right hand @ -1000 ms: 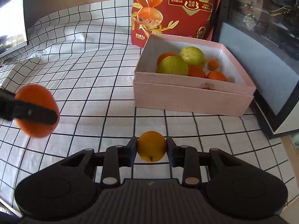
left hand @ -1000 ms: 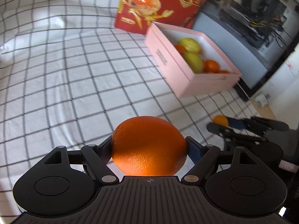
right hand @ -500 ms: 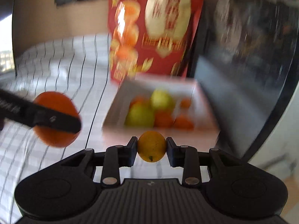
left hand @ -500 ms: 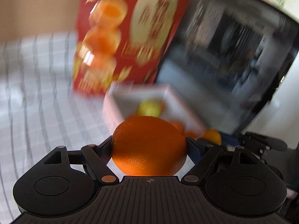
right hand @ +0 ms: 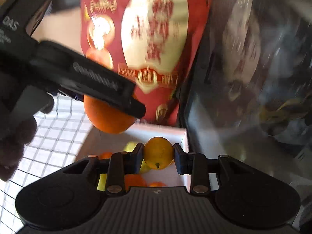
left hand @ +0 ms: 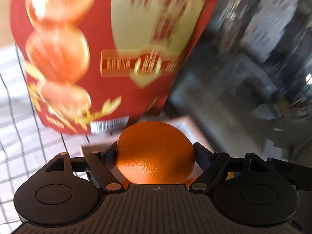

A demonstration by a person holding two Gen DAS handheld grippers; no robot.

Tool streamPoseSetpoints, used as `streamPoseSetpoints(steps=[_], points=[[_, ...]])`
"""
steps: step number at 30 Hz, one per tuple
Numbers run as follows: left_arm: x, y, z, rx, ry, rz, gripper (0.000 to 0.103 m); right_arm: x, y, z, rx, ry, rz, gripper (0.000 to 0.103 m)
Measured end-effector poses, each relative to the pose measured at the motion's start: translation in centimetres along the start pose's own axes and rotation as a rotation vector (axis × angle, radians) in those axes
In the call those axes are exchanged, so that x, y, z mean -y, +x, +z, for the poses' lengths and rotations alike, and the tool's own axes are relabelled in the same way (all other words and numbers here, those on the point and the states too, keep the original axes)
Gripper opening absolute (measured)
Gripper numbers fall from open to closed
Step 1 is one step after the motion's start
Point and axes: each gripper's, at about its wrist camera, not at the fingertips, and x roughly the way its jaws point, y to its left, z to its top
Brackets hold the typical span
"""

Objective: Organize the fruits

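Note:
My left gripper [left hand: 156, 152] is shut on a large orange [left hand: 156, 152], held above the near edge of the pink box [left hand: 187, 128]. In the right wrist view that same large orange [right hand: 109, 119] hangs over the box's far left corner under the left gripper's black finger [right hand: 93, 81]. My right gripper [right hand: 158, 153] is shut on a small yellow-orange citrus [right hand: 158, 153] above the open pink box [right hand: 167, 134]. Inside the box lie yellow-green fruits [right hand: 130, 146] and small oranges [right hand: 134, 181], partly hidden by the gripper.
A tall red gift bag [right hand: 148, 48] printed with oranges stands right behind the box. A dark glass cabinet [right hand: 253, 78] rises along the right. White cloth with a black grid [right hand: 56, 136] covers the table to the left. A hand [right hand: 13, 140] holds the left gripper.
Both grippers have swept forward and a little up, from over the cloth to above the pink box, each still holding its fruit. The red bag now looms close.

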Motion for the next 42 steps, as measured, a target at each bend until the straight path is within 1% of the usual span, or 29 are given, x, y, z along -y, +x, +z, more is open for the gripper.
streamPoseSetpoints(steps=[1, 2, 3, 6, 7, 9, 11, 14, 16, 19, 21, 23, 24, 25, 27, 28, 29, 32, 35, 37, 39, 42], points=[[-0.3, 1.2, -0.3, -0.026, -0.012, -0.003, 0.085, 0.0, 1.0, -0.4, -0.022, 0.006, 0.006, 0.032], [-0.6, 2.0, -0.7, -0.031, -0.023, -0.007, 0.086, -0.1, 2.2, -0.9, -0.046, 0.007, 0.011, 0.032], [-0.8, 2.3, -0.8, -0.012, -0.026, 0.001, 0.087, -0.2, 3.3, -1.3, -0.069, 0.003, 0.012, 0.032], [-0.9, 3.0, -0.7, -0.008, -0.014, 0.062, 0.086, -0.9, 6.0, -2.5, -0.116, -0.017, 0.020, 0.032], [-1.0, 3.2, -0.6, -0.012, -0.006, 0.082, 0.085, -1.0, 6.3, -2.7, -0.091, -0.017, 0.014, 0.032], [-1.3, 3.3, -0.6, -0.008, 0.000, 0.088, 0.085, -1.3, 6.6, -2.6, -0.083, -0.035, 0.017, 0.032], [-2.0, 2.8, -0.7, 0.014, -0.016, 0.065, 0.084, -1.3, 6.9, -2.4, -0.083, -0.035, 0.029, 0.032], [-2.5, 1.1, -0.7, 0.087, -0.043, 0.026, 0.084, -1.3, 7.4, -2.5, -0.077, -0.034, 0.031, 0.032], [-2.5, 0.1, -0.7, 0.109, -0.037, 0.020, 0.084, -1.3, 7.7, -2.5, -0.064, -0.023, 0.027, 0.034], [-2.0, -0.4, -0.9, 0.085, -0.004, 0.031, 0.084, -1.2, 7.9, -2.5, -0.071, -0.005, 0.007, 0.042], [-2.1, -0.7, -1.4, 0.070, 0.011, 0.036, 0.084, -1.1, 7.7, -2.4, -0.079, 0.020, -0.001, 0.043], [-2.4, -1.0, -1.9, 0.055, -0.007, 0.033, 0.083, -1.2, 7.6, -2.5, -0.087, 0.035, -0.017, 0.045], [-2.6, -1.3, -2.1, 0.060, -0.027, 0.029, 0.081, -1.2, 7.5, -2.5, -0.090, 0.041, -0.030, 0.046], [-2.9, -1.8, -2.3, 0.084, -0.048, 0.025, 0.080, -1.2, 7.4, -2.7, -0.049, 0.049, -0.038, 0.049], [-3.1, -3.0, -2.6, 0.148, -0.071, 0.012, 0.079, -0.9, 7.0, -2.8, -0.043, 0.064, -0.033, 0.057], [-3.1, -3.5, -2.7, 0.170, -0.072, 0.005, 0.079, -0.6, 6.6, -3.1, -0.030, 0.083, -0.014, 0.064], [-3.0, -4.1, -2.7, 0.186, -0.069, -0.003, 0.079, -0.4, 6.1, -3.3, -0.013, 0.104, 0.003, 0.067], [-2.3, -5.7, -3.0, 0.225, -0.048, -0.004, 0.079, -0.2, 4.8, -4.1, 0.021, 0.144, 0.024, 0.069], [-2.1, -7.8, -4.3, 0.268, -0.029, 0.020, 0.079, 0.0, 3.7, -4.7, 0.036, 0.176, 0.029, 0.069], [-2.3, -8.8, -5.6, 0.283, -0.035, 0.049, 0.079, 0.1, 2.5, -5.2, 0.063, 0.187, 0.044, 0.069], [-2.9, -9.7, -7.5, 0.295, -0.046, 0.072, 0.079, 0.0, 1.1, -5.9, 0.098, 0.172, 0.049, 0.070], [-3.5, -11.3, -11.5, 0.307, -0.054, 0.099, 0.079, -0.7, -1.2, -7.0, 0.169, 0.130, 0.048, 0.070]])
